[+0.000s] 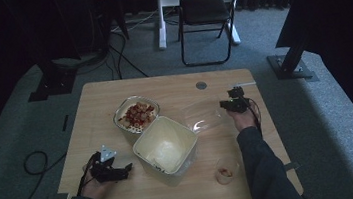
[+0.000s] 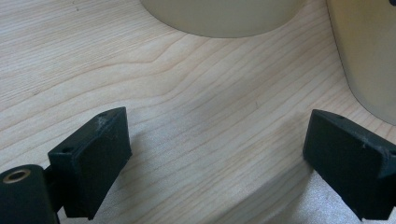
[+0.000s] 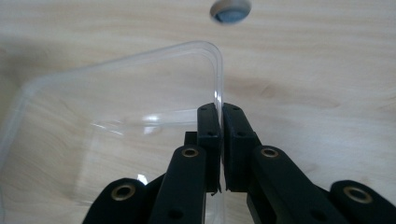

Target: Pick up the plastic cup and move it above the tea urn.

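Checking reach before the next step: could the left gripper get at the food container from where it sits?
Probably yes. The left gripper, jaws open and empty, rests on the table beside the cream bin. The food container lies beyond with bare wood between, though the bin crowds that path.

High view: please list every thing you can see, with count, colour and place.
Lid: 1, clear, right of table centre, its edge between the jaws.
Food tray: 1, clear, red and pale food, table centre.
Bin: 1, cream, front centre.
Cup: 1, clear, front right.
Table: 1, light wood.
Chair: 1, black, behind the table.
Left gripper: 1, black, front left, open.
Right gripper: 1, black, at the lid.
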A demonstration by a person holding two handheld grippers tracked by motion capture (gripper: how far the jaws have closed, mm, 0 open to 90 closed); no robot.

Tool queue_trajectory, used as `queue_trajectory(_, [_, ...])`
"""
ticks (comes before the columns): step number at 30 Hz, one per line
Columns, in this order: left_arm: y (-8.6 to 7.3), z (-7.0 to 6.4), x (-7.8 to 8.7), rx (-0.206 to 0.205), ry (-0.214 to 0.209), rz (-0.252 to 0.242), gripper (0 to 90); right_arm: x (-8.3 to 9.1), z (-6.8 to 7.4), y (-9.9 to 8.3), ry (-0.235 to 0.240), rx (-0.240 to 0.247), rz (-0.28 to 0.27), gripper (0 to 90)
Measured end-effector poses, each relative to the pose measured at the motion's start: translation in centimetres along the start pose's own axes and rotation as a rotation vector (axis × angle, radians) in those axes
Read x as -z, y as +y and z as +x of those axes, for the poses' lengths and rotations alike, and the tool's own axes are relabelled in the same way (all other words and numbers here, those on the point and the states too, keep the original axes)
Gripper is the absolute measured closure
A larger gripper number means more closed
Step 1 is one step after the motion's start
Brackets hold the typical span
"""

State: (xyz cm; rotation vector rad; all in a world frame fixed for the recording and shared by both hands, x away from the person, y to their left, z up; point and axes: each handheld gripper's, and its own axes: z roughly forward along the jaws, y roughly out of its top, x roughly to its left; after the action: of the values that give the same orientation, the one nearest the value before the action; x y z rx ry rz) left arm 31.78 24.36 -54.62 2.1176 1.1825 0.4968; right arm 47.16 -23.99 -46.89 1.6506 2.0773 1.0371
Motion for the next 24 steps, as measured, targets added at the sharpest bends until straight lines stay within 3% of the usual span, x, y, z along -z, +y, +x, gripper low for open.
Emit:
queue_trajectory(10, [0.0,0.0,0.0,0.002,0.000,0.000,7.9,4.4,-0.7,1.4,-0.009,-0.010,-0.094,87.9])
queue_trajectory(19, [0.0,0.0,0.0,0.000,0.000,0.000,7.9,8.3,-0.4,2.7,0.001,0.012,-0.150,87.9])
queue_trajectory(22, [0.0,0.0,0.0,0.000,0.000,0.000,7.9,10.2,0.3,3.6,-0.002,0.046,-0.173,87.9])
queue_trajectory(24, [0.0,0.0,0.0,0.000,0.000,0.000,7.9,10.2,0.3,3.6,-0.002,0.046,-0.173,87.9])
